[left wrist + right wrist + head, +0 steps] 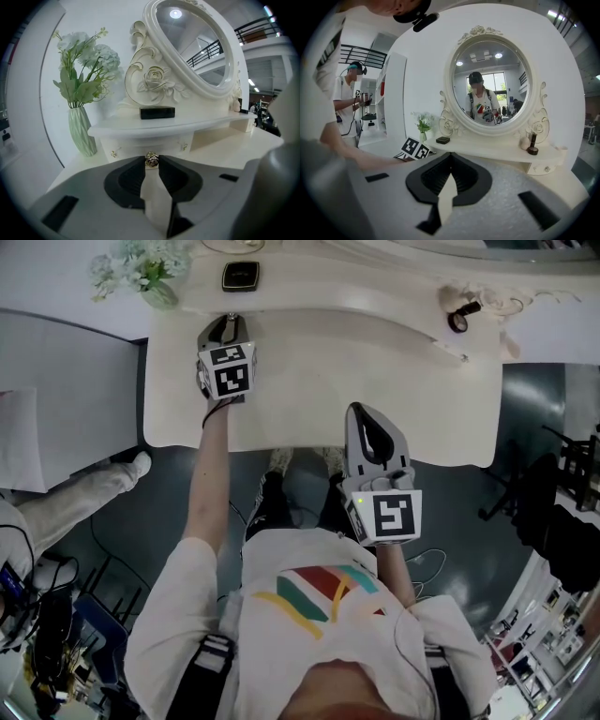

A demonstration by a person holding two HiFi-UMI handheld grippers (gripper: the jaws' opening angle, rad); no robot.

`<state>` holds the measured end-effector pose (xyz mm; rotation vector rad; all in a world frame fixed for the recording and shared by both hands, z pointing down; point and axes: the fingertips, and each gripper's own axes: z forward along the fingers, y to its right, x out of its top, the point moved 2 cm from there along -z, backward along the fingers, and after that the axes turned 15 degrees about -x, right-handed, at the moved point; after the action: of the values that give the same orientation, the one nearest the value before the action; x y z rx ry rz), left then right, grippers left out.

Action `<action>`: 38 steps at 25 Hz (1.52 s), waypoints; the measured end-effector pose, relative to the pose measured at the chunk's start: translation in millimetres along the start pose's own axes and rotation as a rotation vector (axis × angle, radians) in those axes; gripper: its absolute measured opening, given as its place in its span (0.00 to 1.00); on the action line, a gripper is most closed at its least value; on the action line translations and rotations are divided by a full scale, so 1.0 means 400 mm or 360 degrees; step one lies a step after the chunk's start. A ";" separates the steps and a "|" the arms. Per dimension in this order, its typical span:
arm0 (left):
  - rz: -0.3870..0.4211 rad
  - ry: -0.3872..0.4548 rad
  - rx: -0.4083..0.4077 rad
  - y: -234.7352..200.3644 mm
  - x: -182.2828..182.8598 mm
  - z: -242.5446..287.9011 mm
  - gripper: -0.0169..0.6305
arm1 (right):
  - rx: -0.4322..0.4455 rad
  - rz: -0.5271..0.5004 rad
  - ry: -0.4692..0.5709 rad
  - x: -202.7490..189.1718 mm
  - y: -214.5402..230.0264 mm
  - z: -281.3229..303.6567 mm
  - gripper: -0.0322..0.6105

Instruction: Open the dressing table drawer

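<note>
The white dressing table [319,381] has a small drawer [133,146] under its raised shelf at the left. The drawer's gold knob [151,159] sits right between the tips of my left gripper [151,161], whose dark pads [136,176] close in on both sides of it. In the head view the left gripper [225,326] reaches to the back left of the tabletop. My right gripper [367,416] hovers over the table's front edge, away from the drawers. In the right gripper view the right gripper [450,154] has its tips together and nothing in them.
A green vase of flowers [82,133] stands left of the drawer and a black box [157,112] lies on the shelf above it. The oval mirror [197,47] rises behind. A dark bottle [532,144] and a second small drawer [543,168] are at the right. A person [349,101] stands off left.
</note>
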<state>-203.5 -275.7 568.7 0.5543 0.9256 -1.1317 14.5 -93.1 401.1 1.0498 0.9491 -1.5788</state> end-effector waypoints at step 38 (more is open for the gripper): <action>-0.0009 -0.0067 -0.0035 0.038 -0.055 -0.084 0.16 | 0.0061 -0.0066 0.0067 0.037 -0.024 -0.058 0.05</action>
<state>-203.7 -232.9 568.5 0.5087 0.9027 -1.1328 7.0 -73.9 380.6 1.1003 0.9784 -1.6201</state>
